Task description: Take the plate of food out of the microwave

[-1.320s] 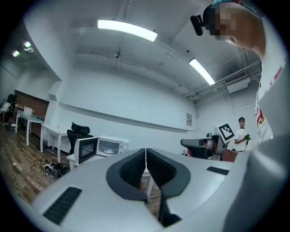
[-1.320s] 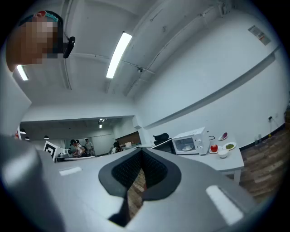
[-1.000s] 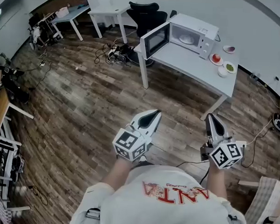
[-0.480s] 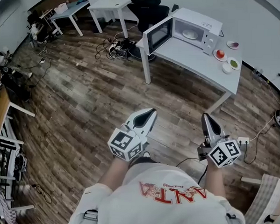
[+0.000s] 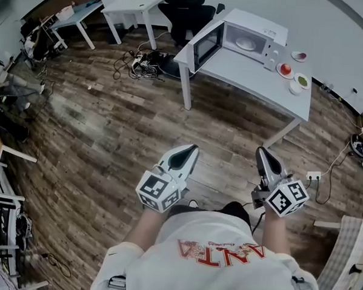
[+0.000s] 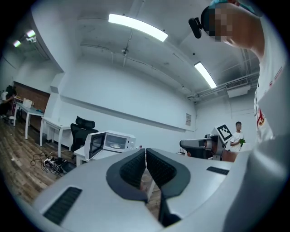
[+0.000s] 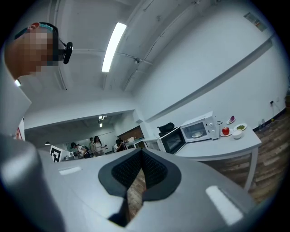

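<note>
Black ribbed pads (image 6: 132, 168) of the left gripper (image 5: 191, 151) meet along a thin seam with nothing between them. The right gripper (image 5: 262, 154) is pressed together in the same way and is just as empty. Both point level ahead of the person, side by side and well apart, over bare wood-plank floor (image 5: 109, 125).

Far ahead of both tips, across that open floor, stands a white table (image 5: 245, 78). On it sits the white microwave (image 5: 260, 29), which falls left of the jaws in the left gripper view and right of the jaws in the right gripper view. Its door (image 5: 205, 47) is swung wide open. The plate of food (image 5: 245, 45) lies inside the cavity, pale and too small to say what it carries. Beyond the microwave's far side, on the same tabletop, are a few small dishes, among them one with something red (image 5: 285, 69) and a bowl with something green (image 5: 302, 81).

Past the table a black office chair (image 5: 187, 14) stands against the wall, with a tangle of cables (image 5: 140, 63) on the floor beside it.

By my judgement the task has hardly begun. The open door is the only step done. The grippers have yet to reach the table, and one must then spread its jaws, reach into the cavity, take the plate by its rim and bring it out level.
</note>
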Action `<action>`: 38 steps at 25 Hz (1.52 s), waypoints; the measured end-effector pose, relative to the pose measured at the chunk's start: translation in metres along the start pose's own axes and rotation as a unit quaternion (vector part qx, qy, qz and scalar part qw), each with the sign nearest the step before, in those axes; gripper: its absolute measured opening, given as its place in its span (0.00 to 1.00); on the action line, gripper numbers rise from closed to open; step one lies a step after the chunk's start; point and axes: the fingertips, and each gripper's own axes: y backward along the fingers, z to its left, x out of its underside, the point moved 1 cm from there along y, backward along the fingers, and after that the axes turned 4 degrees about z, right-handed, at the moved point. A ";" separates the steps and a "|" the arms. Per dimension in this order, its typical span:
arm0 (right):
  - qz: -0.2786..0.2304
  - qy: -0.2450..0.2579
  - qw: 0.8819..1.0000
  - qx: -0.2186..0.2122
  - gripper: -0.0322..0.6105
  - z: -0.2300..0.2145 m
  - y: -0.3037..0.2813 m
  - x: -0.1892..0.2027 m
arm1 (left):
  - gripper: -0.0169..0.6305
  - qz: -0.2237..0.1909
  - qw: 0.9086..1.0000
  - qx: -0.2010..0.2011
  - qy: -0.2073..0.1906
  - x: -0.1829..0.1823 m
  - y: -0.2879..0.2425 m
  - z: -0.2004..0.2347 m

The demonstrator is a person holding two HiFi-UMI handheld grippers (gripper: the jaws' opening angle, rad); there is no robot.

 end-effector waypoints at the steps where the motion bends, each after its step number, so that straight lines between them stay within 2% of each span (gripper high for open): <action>1: 0.005 0.004 1.000 0.004 0.05 0.002 -0.003 0.002 | 0.05 0.001 1.000 0.004 0.002 0.000 -0.001 0.004; 6: 0.026 0.044 0.999 0.003 0.05 0.008 -0.018 0.002 | 0.05 -0.003 1.000 0.025 0.016 -0.004 -0.011 0.015; 15: 0.024 0.011 0.999 -0.024 0.05 -0.032 -0.079 -0.011 | 0.05 0.005 1.000 0.014 0.019 -0.014 -0.057 0.053; 29: 0.011 -0.034 0.999 -0.035 0.05 -0.199 -0.144 -0.083 | 0.05 -0.001 1.000 -0.016 0.017 -0.055 -0.222 0.085; 38: 0.012 -0.059 0.998 -0.022 0.05 -0.320 -0.168 -0.111 | 0.05 0.030 0.999 -0.022 0.015 -0.048 -0.338 0.088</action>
